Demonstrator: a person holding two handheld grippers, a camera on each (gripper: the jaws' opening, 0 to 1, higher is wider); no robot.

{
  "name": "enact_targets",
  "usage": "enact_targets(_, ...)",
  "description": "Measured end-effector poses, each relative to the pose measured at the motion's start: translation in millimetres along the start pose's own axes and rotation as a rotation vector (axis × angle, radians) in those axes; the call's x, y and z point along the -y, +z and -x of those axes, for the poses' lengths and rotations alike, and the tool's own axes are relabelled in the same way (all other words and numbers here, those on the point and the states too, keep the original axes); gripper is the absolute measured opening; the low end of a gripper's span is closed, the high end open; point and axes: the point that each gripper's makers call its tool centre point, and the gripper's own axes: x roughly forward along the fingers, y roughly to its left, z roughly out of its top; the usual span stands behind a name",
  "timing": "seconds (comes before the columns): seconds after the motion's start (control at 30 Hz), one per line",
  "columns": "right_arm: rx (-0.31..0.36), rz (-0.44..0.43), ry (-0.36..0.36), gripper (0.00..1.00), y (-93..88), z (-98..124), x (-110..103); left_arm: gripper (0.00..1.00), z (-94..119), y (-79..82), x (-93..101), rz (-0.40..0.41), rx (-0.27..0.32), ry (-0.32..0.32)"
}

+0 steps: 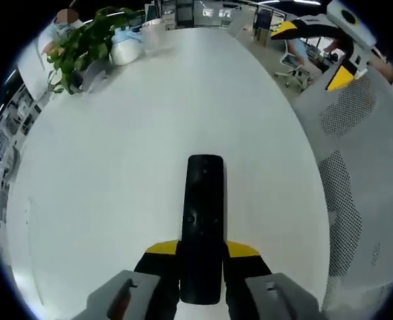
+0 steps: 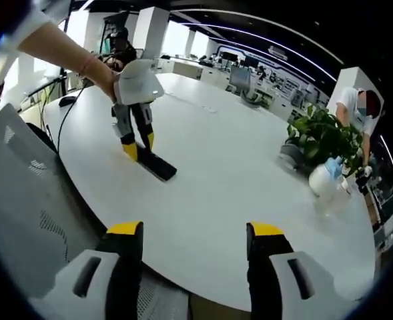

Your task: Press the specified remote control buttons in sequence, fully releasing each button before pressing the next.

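Left gripper view, item one: remote control (image 1: 203, 227), black, slim, lying lengthwise up the lower centre of the frame on the white desk (image 1: 116, 173). My left hand-held gripper (image 1: 203, 257) has its yellow-tipped jaws closed against the remote's near end, one on each long side. Small buttons show faintly on the remote's face; I cannot read them.

Item two, right gripper view: the same remote (image 2: 157, 167) sits left of centre on the desk (image 2: 236, 180), its near end held by my left hand-held gripper (image 2: 137, 148), which comes down from the upper left with my hand (image 2: 106, 75) on its white body. My right hand-held gripper (image 2: 195, 243) stands at the bottom of the frame, jaws spread wide with nothing between them, above the desk's near edge and well apart from the remote.

Item three: potted plant (image 1: 83, 43), green, upper left of the left gripper view; at the right of the right gripper view, with a white spray bottle (image 2: 326, 179) just beside it.

Item four: mesh-backed chair (image 1: 356, 173), grey, right edge of the left gripper view.

Item five: a person (image 2: 356, 113) in white behind the plant, right gripper view.
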Motion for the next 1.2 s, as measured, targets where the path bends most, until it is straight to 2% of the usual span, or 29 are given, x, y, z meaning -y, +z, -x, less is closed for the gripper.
enact_targets(0.53,-0.008,0.024,0.022,0.64,-1.2,-0.2,-6.1,0.24,4.8,-10.9,32.0,0.062,0.051,0.025)
enact_targets(1.2,-0.033,0.038,0.056,0.64,-4.3,-3.1,-13.8,0.24,5.6,-15.7,75.8,0.191,0.164,0.070)
